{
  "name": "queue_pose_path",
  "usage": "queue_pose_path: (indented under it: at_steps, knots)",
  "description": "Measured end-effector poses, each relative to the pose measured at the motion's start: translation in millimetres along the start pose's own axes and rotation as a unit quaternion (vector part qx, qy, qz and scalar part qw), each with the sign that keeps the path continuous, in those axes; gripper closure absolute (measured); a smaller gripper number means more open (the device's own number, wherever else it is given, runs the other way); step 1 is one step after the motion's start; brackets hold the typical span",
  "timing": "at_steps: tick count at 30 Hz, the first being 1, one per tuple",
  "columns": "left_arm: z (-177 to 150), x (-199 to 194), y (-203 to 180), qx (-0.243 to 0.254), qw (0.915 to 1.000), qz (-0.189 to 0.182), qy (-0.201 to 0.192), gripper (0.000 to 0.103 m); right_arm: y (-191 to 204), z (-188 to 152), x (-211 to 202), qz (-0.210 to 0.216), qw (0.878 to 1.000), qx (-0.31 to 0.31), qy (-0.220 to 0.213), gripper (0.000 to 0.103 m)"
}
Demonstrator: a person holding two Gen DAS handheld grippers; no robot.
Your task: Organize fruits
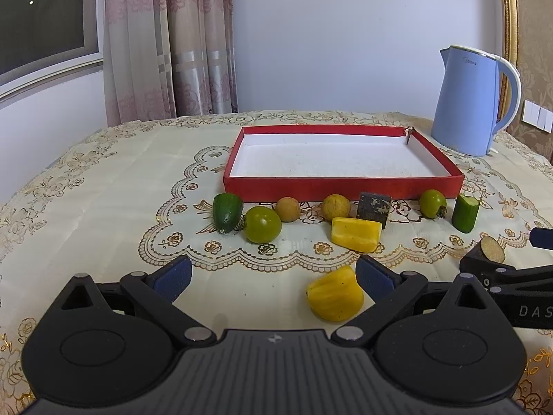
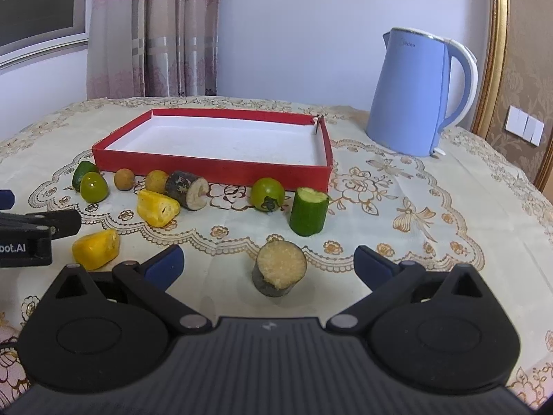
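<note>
Two hand-held grippers, left [image 1: 273, 276] and right [image 2: 268, 264], are held released above the surface. No fruit is yet placed in the shallow red cardboard tray [image 1: 342, 186] at 12 o'clock. A grasp of the dark-skinned cut stem piece [image 2: 279, 268] is judged next.

Home room, likely dining area. Cream lace-patterned tablecloth with gold floral print [image 1: 103, 186] over table; pink floral curtain [image 1: 166, 41] upper left beside dark window [image 1: 41, 10]; light-blue electric kettle [image 2: 411, 93] right; white wall switches [image 2: 523, 128] on gold damask wallpaper [image 2: 528, 52] far right.
</note>
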State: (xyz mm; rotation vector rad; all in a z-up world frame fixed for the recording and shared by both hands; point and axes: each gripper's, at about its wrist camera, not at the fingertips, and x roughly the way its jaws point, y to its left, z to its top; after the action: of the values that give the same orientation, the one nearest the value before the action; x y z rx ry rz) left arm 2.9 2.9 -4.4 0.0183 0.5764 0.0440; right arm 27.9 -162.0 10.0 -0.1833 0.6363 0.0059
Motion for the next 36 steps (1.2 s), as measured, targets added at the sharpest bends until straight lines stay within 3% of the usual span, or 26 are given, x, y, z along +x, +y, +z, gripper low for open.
queue_pose_path:
  at_steps: [11, 36]
  knots:
    - [0.9, -2.7, 1.6, -0.001, 1.0000, -0.001, -0.004, 0.001, -9.1, 5.0, 9.8, 0.004, 0.998, 0.051, 0.025, 0.000]
    - [-0.5, -1.2, -2.7, 0.001, 1.0000, -0.006, 0.006, 0.001, -12.0, 2.8, 14.6, 0.001, 0.998, 0.055, 0.029, 0.000]
